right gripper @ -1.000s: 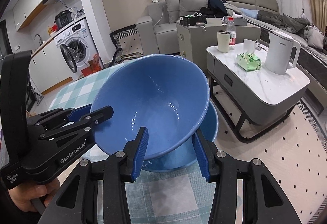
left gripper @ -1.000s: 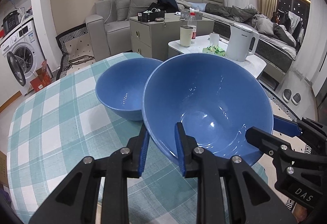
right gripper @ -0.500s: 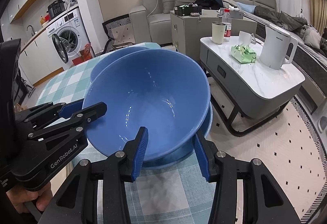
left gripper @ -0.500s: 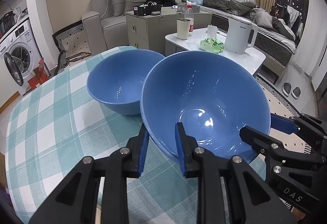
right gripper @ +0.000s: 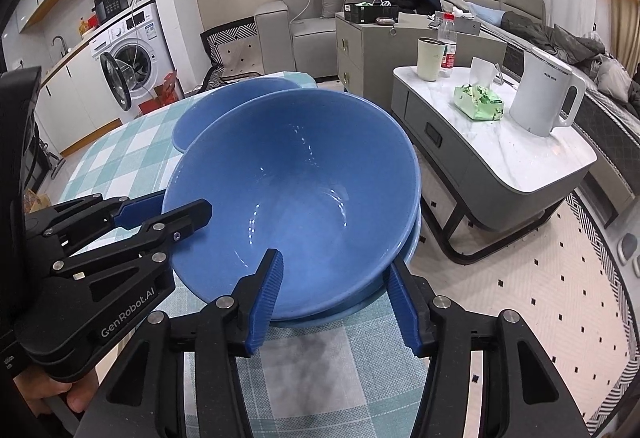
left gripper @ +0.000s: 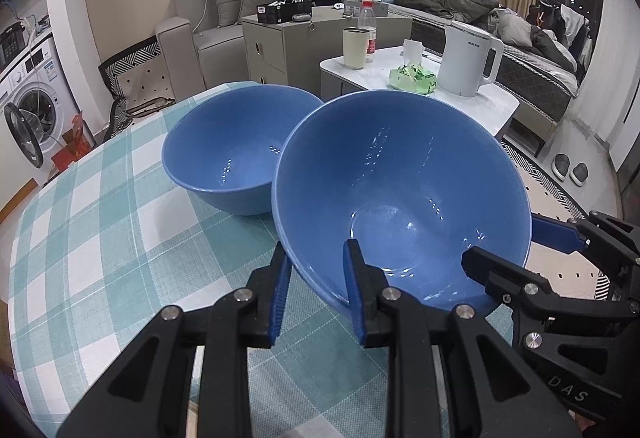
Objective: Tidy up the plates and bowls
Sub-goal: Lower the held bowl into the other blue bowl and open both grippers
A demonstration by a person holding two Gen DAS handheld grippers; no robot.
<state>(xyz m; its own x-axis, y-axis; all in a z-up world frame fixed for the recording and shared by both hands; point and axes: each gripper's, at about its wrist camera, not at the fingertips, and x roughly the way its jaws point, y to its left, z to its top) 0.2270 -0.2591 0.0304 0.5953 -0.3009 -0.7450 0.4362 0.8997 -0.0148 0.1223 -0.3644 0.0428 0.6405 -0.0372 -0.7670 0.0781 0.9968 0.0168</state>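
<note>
At lower centre, the left gripper (left gripper: 316, 278) pinches the tilted blue bowl's (left gripper: 400, 190) rim; the right gripper (right gripper: 334, 294), its jaws just opening, straddles it loosely. Next, I judge, nest it squarely in the lower bowl (right gripper: 414, 238).

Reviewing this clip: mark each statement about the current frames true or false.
1. The left gripper clamps the near bowl's rim. True.
2. The right gripper is clamped shut on that bowl. False: its jaws have just been opening and stand apart, with the bowl's edge between them.
3. The kettle stands on the checked cloth. False: it stands on the white coffee table.
4. A far bowl sits upright on the cloth. True.
5. The washer has its door shut. False: the door hangs open.
</note>
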